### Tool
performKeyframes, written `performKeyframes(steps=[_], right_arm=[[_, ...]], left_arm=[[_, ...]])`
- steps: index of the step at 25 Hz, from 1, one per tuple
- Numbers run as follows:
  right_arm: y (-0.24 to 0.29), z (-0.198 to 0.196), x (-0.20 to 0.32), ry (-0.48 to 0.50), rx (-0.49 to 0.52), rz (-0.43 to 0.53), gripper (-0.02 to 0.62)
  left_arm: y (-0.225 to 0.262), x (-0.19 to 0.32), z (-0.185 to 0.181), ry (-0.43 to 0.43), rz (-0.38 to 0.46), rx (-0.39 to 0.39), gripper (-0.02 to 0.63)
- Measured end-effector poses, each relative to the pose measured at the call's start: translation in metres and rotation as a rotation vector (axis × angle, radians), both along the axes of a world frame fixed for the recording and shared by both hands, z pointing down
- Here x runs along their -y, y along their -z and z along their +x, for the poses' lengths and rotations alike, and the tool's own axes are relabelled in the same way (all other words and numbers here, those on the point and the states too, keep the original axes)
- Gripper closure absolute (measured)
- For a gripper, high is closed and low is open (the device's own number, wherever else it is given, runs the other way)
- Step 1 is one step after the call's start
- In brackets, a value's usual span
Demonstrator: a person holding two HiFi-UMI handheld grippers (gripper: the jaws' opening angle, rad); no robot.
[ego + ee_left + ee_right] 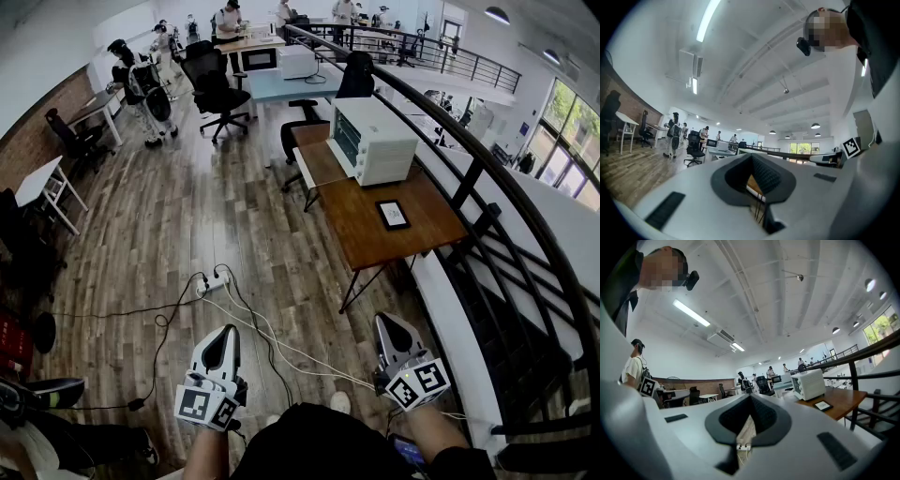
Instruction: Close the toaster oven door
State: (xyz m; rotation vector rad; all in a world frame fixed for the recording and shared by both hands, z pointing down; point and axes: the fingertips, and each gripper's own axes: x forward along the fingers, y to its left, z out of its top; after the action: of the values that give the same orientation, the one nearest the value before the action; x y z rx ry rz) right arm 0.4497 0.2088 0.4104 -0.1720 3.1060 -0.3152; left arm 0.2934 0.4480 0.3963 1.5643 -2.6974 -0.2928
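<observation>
I saw a wooden table [366, 239] ahead. A white oven [372, 141] stood on its far end; a small tablet [392, 214] lay flat near the middle, apart from it.

A dark-framed tablet [392, 214] lies flat toward the near end of the wooden table [375, 239]. On the plank floor [169, 225], a white power strip [214, 279] trails cables [272, 342]. A black office chair [214, 89] and people [141, 84] are far beyond.
</observation>
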Motion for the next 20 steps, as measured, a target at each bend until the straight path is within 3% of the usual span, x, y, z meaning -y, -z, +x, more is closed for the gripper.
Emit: performKeyframes(steps=[5, 11, 20], right_arm=[[-0.001, 0.000, -0.004, -0.003, 0.001, -0.018, 0.598], [-0.008, -0.002, -0.005, -0.016, -0.005, -0.024, 0.598], [-0.011, -0.026, -0.009, -0.065, -0.014, -0.054, 0.597]], left_arm=[[-0.002, -0.006, -0.004, 0.008, 0.009, -0.025, 0.598], [-0.005, -0.008, -0.003, 0.006, -0.042, 0.021, 0.598], [-0.007, -0.008, -0.015, -0.029, -0.022, -0.009, 0.598]])
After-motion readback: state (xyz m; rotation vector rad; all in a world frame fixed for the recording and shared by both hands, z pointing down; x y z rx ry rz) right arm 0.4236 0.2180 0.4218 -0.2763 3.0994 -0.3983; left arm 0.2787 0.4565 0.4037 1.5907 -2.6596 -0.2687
